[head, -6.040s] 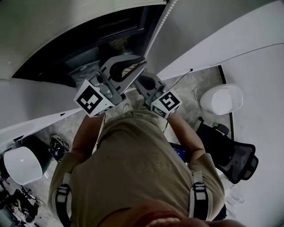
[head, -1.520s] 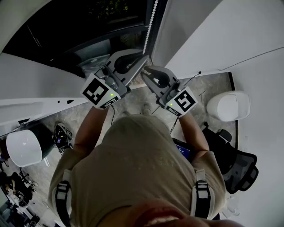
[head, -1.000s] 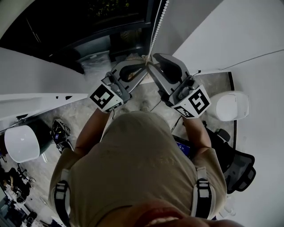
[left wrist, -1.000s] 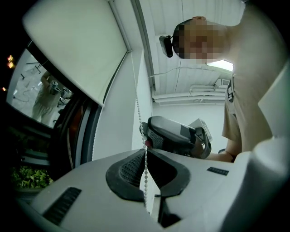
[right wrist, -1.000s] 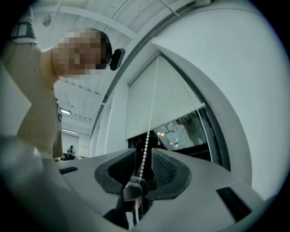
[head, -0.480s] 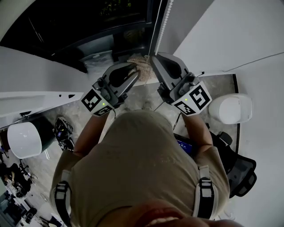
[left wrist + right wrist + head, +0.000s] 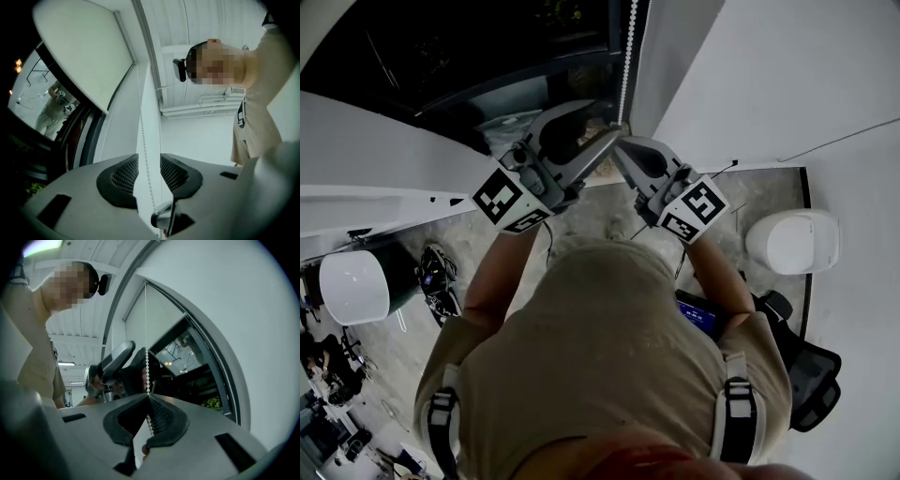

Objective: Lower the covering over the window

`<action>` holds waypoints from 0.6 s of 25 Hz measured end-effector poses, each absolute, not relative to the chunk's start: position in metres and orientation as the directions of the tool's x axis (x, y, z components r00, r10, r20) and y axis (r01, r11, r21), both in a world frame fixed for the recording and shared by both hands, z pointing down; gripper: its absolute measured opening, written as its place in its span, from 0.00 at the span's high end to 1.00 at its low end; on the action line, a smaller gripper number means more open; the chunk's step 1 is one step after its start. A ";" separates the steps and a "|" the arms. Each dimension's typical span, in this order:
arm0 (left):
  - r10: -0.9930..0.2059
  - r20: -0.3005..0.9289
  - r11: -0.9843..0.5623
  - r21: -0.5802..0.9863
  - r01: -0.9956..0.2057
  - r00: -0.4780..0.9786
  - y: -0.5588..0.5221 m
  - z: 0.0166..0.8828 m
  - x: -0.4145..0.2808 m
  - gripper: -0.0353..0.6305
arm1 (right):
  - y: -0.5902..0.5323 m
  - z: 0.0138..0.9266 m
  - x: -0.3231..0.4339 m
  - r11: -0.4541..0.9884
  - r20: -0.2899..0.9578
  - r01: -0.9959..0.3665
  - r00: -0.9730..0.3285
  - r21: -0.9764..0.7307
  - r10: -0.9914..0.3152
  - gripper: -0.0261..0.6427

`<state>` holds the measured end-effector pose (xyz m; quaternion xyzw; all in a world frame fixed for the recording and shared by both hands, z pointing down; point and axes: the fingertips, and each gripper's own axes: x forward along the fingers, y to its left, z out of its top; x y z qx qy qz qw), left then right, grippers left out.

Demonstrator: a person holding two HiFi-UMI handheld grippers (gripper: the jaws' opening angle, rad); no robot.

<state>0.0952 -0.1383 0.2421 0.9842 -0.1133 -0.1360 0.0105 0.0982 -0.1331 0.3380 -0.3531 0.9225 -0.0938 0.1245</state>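
— What is the biggest thing before us?

— The dark window (image 7: 40,108). The white blind (image 7: 79,51) covers its upper part. The lower edge of the blind hangs partway down, and the glass under it is bare. From the head view we cannot tell if the blind sits lower than a second ago.

— And our two grippers, how do they stand now?

— They have changed roles. A second ago our left gripper (image 7: 149,164) was clenched on the bead chain (image 7: 144,154) and the right one stood released. Now the jaws of the left gripper have just been opening. The chain runs free in the gap, and the pads (image 7: 124,176) do not press on it. In the head view this gripper is also higher than half a second ago.

— And the right one?

— Our right gripper (image 7: 149,397) is clamped on the chain, which enters at its closed tips and passes down between its pads. In the head view it sits lower on the chain than half a second ago, just beside the tips of the left gripper.

— Where is the chain itself?

— It hangs straight along the right side of the window, next to the white wall (image 7: 787,75).
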 end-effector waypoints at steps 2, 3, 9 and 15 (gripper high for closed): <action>-0.256 -0.217 -0.966 0.027 -0.256 0.942 -0.144 0.248 0.102 0.75 | -0.130 0.346 0.090 0.747 -0.148 -0.610 -0.740 -0.264 -0.656 0.94; -0.269 -0.205 -0.963 0.027 -0.269 0.941 -0.145 0.251 0.103 0.75 | -0.128 0.345 0.087 0.755 -0.147 -0.603 -0.748 -0.258 -0.648 0.94; -0.285 -0.231 -0.958 0.048 -0.281 0.930 -0.130 0.258 0.103 0.85 | -0.112 0.342 0.081 0.785 -0.168 -0.556 -0.776 -0.274 -0.608 0.94; -0.266 -0.247 -0.964 0.050 -0.262 0.932 -0.121 0.254 0.100 0.90 | -0.100 0.354 0.069 0.794 -0.128 -0.528 -0.803 -0.302 -0.582 0.94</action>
